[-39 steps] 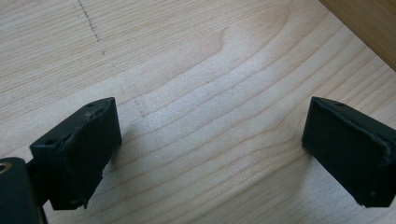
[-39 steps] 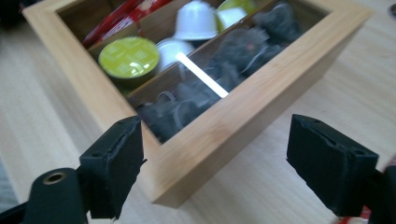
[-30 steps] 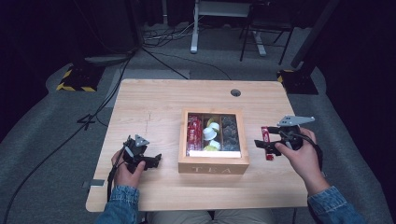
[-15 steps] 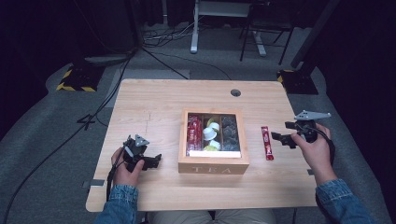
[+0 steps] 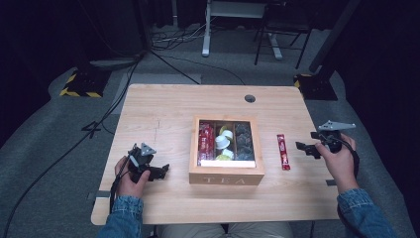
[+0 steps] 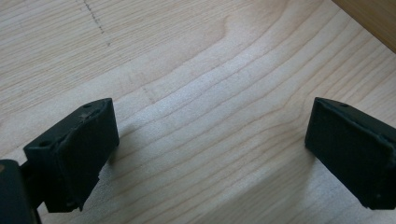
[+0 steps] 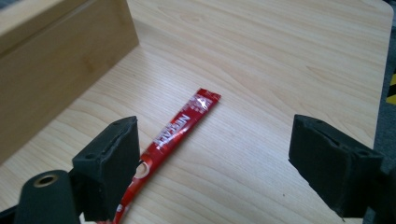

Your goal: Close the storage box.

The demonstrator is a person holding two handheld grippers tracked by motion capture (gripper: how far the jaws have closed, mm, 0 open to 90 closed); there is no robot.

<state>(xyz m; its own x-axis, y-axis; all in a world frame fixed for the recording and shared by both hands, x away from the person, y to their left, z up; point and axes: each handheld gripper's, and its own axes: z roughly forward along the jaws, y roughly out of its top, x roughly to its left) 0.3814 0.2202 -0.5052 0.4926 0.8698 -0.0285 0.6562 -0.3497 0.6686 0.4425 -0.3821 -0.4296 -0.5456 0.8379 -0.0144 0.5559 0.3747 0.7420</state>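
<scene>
Both claws gape wide; red sachet (image 5: 283,151) lies free between tea box (image 5: 226,174) and right claw (image 5: 303,148).

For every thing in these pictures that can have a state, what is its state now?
Tea box: lid off or open, compartments filled, upright on the table.
Red sachet: lying flat on the table right of the tea box, sealed, not held.
Left gripper: jaws open, nothing between them, low over the table.
Right gripper: jaws open, empty, beside the red sachet.
Table: round cable hole at the far edge, uncovered.
</scene>
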